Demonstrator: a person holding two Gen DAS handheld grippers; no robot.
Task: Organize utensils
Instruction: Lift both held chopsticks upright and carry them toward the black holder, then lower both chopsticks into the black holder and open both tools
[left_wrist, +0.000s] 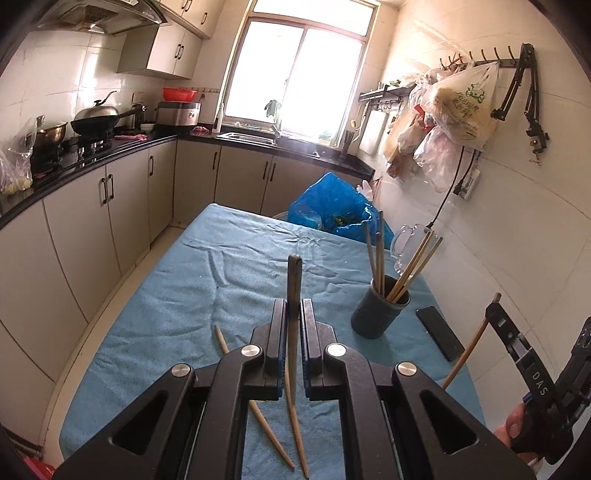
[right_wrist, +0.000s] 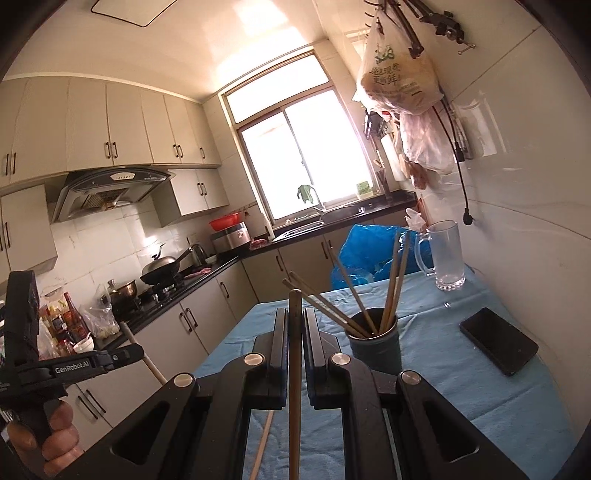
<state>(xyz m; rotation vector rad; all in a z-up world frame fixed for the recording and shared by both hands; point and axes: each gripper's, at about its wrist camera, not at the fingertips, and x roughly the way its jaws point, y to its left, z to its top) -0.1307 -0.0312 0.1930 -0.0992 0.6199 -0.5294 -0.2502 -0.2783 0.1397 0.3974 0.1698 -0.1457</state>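
My left gripper (left_wrist: 293, 308) is shut on a wooden chopstick (left_wrist: 294, 280) and holds it upright above the blue cloth. Two loose chopsticks (left_wrist: 258, 410) lie on the cloth below it. My right gripper (right_wrist: 294, 317) is shut on another chopstick (right_wrist: 294, 369), held just left of the dark holder cup (right_wrist: 375, 343). The cup (left_wrist: 380, 308) holds several chopsticks (left_wrist: 406, 266). The right gripper also shows at the right edge of the left wrist view (left_wrist: 495, 314). The left gripper shows at the left of the right wrist view (right_wrist: 129, 350).
A black phone (left_wrist: 439, 332) lies right of the cup, also in the right wrist view (right_wrist: 498, 339). A glass mug (right_wrist: 443, 254) stands at the back by the wall. A blue plastic bag (left_wrist: 332, 206) sits behind the table (left_wrist: 184, 295). Kitchen counters run along the left.
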